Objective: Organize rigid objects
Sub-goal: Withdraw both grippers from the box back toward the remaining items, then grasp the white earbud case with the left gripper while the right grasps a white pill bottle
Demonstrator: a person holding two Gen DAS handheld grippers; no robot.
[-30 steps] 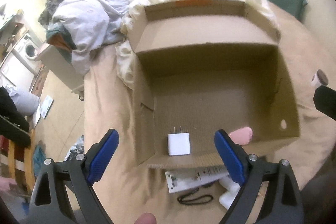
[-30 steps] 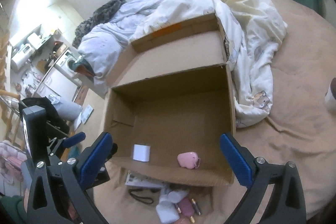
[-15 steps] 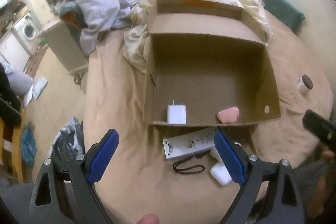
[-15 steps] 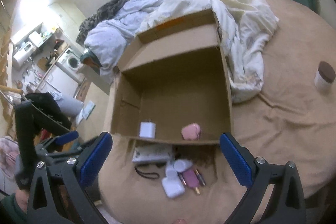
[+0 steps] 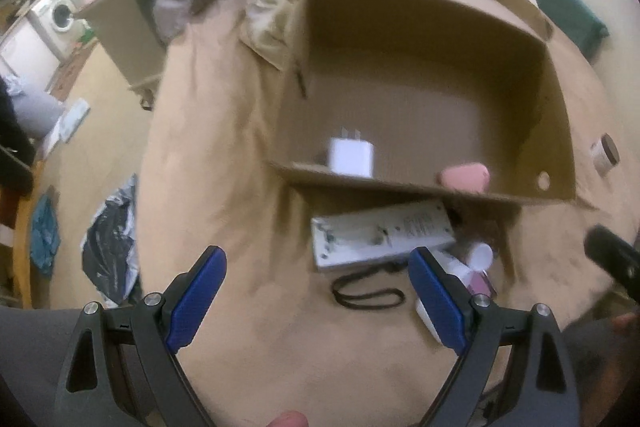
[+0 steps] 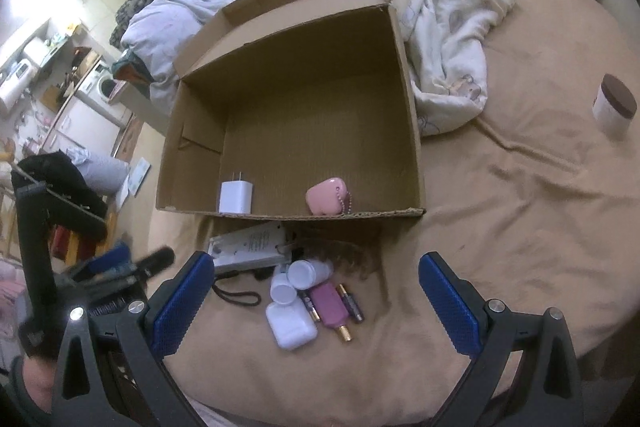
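white box (image 6: 251, 245): printed label, unreadable | cardboard box (image 6: 200, 183): unmarked

An open cardboard box (image 6: 412, 131) holds a white charger (image 6: 236, 198) and pink case (image 6: 326, 201); small items (image 6: 308, 301) lie outside it

A tan-covered bed (image 6: 520, 195) with rumpled bedding (image 6: 440, 7); washing machine (image 6: 102, 85) by pale walls.

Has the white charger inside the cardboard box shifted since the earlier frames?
No. The white charger sits against the cardboard box's near wall, left of the pink case, as before.
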